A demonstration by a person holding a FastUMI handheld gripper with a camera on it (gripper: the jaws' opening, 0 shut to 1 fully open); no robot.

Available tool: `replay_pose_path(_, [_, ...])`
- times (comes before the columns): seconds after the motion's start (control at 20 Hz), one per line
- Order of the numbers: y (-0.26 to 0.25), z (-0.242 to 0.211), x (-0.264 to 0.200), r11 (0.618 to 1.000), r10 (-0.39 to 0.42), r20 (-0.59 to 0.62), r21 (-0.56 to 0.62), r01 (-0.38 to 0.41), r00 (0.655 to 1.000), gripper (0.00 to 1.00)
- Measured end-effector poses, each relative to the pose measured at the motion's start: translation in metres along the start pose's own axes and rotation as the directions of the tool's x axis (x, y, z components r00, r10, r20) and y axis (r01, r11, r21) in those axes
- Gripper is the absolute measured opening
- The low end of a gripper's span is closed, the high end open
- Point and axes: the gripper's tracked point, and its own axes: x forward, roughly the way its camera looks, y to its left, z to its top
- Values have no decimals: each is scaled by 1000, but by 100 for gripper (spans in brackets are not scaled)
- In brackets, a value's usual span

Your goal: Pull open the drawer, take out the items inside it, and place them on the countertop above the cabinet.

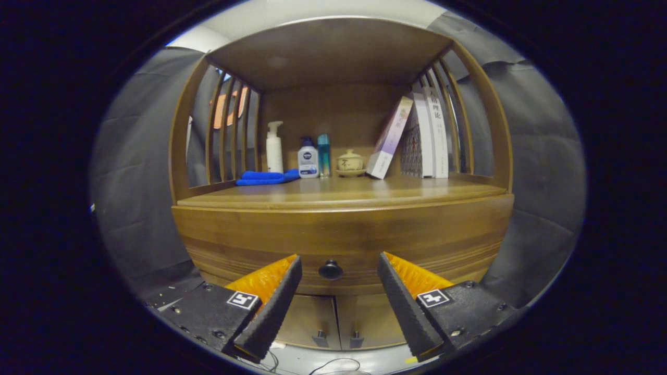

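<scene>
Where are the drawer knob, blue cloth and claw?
drawer knob (331, 270), gripper view, centre of the round black knob.
blue cloth (263, 178), gripper view, middle of the folded cloth on the countertop.
claw (338, 284), gripper view, midway between open fingertips.

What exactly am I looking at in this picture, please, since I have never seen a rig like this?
This is a hand-held gripper with two fingers, carried by a person; no robot arm is involved. The camera rides on it and looks forward along the fingers, the two black wedges with orange backs at the bottom. They stand open and hold nothing.

Between them, just ahead, is the dark knob of a closed wooden drawer. Above it is the countertop. At its back stand a white pump bottle, two smaller bottles, a small lidded pot and some books, one leaning. A folded blue cloth lies beside the bottles. Below the drawer are two cabinet doors.
</scene>
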Motion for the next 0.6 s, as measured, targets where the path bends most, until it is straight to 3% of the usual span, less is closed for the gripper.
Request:
replay_pose_path(0.45, [14,-17,16,999,-6,-55,34,8,998,58])
replay_pose_path(0.6, [8,-15,24,997,-47,-59,57,50,997,42])
